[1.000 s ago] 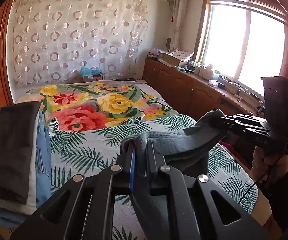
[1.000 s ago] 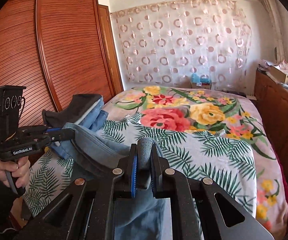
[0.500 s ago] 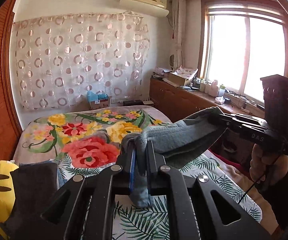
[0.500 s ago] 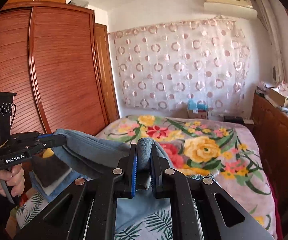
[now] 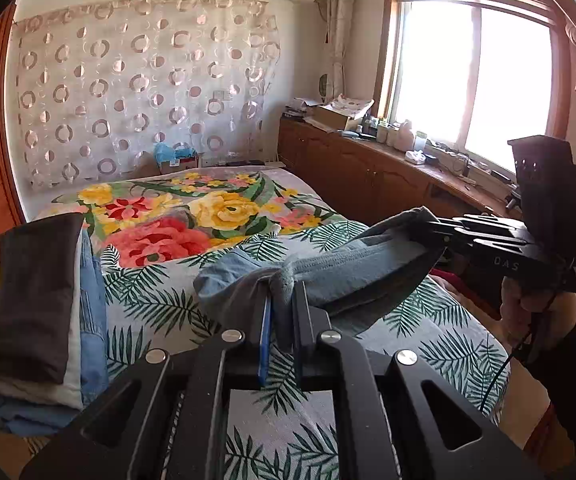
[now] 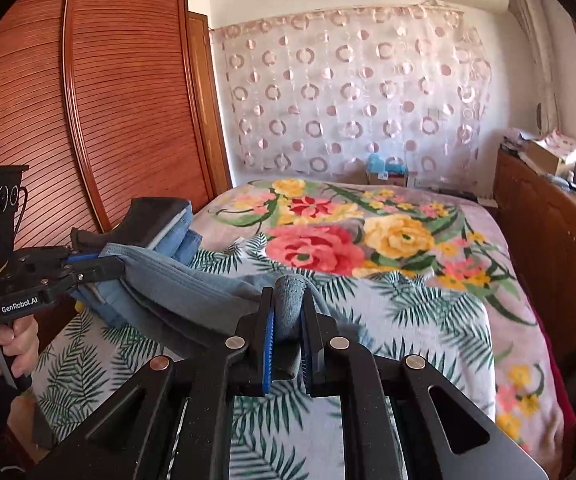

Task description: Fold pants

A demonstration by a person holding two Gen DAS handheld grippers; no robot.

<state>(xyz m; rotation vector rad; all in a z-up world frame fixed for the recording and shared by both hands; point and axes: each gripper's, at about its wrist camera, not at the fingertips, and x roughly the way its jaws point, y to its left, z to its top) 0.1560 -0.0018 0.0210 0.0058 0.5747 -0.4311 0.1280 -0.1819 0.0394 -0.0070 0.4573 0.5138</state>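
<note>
The grey-blue denim pants (image 5: 352,268) hang stretched between the two grippers just above the bed. My left gripper (image 5: 281,292) is shut on one bunched edge of the pants. My right gripper (image 6: 288,300) is shut on the other bunched edge of the pants (image 6: 167,284). In the left wrist view the right gripper (image 5: 428,232) grips the fabric from the right. In the right wrist view the left gripper (image 6: 103,266) grips it from the left. A lighter fold of the pants droops toward the bedcover ahead of the left gripper.
The bed (image 5: 167,240) carries a floral and palm-leaf cover. A stack of folded clothes (image 5: 39,300) lies at its left edge by the slatted wardrobe (image 6: 87,120). A low wooden cabinet (image 5: 368,176) runs under the window on the right. A person's hand (image 6: 7,340) holds each handle.
Both grippers swung up with the pants half a second ago and have come back down over the bed. A fold of fabric now droops ahead of the left gripper.
</note>
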